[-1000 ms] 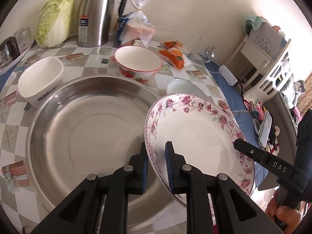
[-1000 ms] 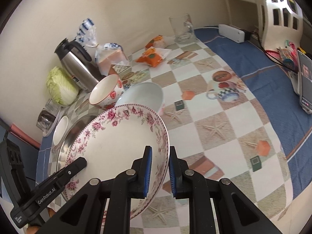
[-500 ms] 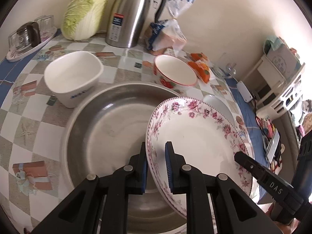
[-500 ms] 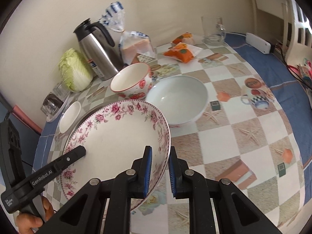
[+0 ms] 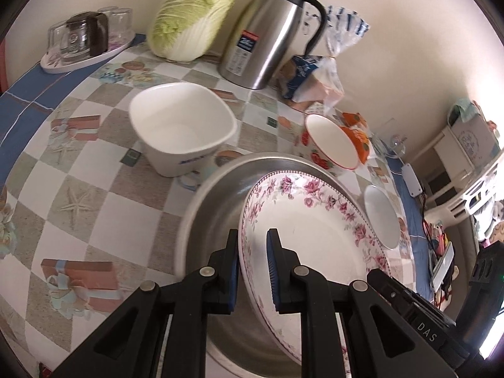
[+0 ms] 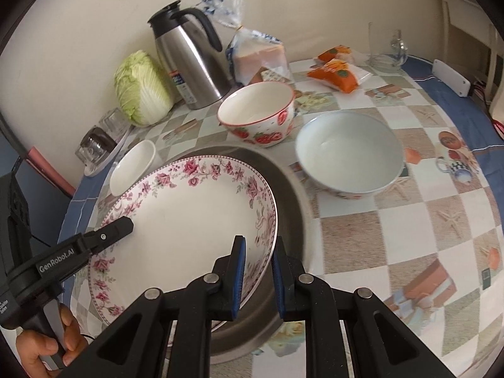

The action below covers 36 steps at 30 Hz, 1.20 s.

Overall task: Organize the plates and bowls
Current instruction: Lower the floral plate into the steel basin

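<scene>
- The floral plate (image 5: 318, 239) is the piece in hand — the left gripper (image 5: 252, 271) has its jaws clamped on the plate's left rim, and the right gripper (image 6: 256, 275) has its jaws clamped on the opposite, right rim, so the plate is carried between the two.
- The plate hangs tilted over the steel basin (image 5: 208, 208), which sits on the desk (image 5: 94, 208); whether its underside touches the basin I cannot tell, and it is not yet released.
- Judging by this, the organizing is at an early stage: one plate is on its way into or out of the basin, and nothing is stacked.
- Three bowls stand loose on the desk around the basin: the white square bowl (image 5: 181, 126) on the far left, the strawberry bowl (image 6: 256, 113) just beyond the basin's far rim, and the plain white bowl (image 6: 349, 154) to the right.
- What is left, as I read it — seating the plate flat, letting go with both grippers, then gathering the three bowls.
- The kettle (image 6: 189, 53), cabbage (image 6: 141, 88) and bread bag (image 6: 255, 53) at the far wall look like bystanders to the job.
</scene>
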{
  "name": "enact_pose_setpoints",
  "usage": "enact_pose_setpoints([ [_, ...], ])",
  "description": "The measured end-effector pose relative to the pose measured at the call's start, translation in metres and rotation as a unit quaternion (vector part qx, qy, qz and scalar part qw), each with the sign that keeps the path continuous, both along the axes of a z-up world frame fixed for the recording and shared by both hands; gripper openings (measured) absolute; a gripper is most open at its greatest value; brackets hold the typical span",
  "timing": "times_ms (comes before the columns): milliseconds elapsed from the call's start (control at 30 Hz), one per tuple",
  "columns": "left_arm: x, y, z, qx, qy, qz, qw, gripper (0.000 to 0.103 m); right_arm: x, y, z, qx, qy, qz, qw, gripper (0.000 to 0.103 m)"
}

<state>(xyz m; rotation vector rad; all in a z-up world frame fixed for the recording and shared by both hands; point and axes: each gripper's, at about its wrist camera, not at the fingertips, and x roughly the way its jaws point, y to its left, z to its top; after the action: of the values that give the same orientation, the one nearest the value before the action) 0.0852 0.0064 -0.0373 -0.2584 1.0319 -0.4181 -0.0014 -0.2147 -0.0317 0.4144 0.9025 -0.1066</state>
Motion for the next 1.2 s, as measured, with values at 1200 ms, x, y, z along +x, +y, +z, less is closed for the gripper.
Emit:
enact_pose_setpoints([
  [1200,0.014,-0.015,-0.026,0.042,0.041,0.000,0.9983,0.017,0.026,0.005,-0.018,-0.032,0.045,-0.004,0.998,0.020],
])
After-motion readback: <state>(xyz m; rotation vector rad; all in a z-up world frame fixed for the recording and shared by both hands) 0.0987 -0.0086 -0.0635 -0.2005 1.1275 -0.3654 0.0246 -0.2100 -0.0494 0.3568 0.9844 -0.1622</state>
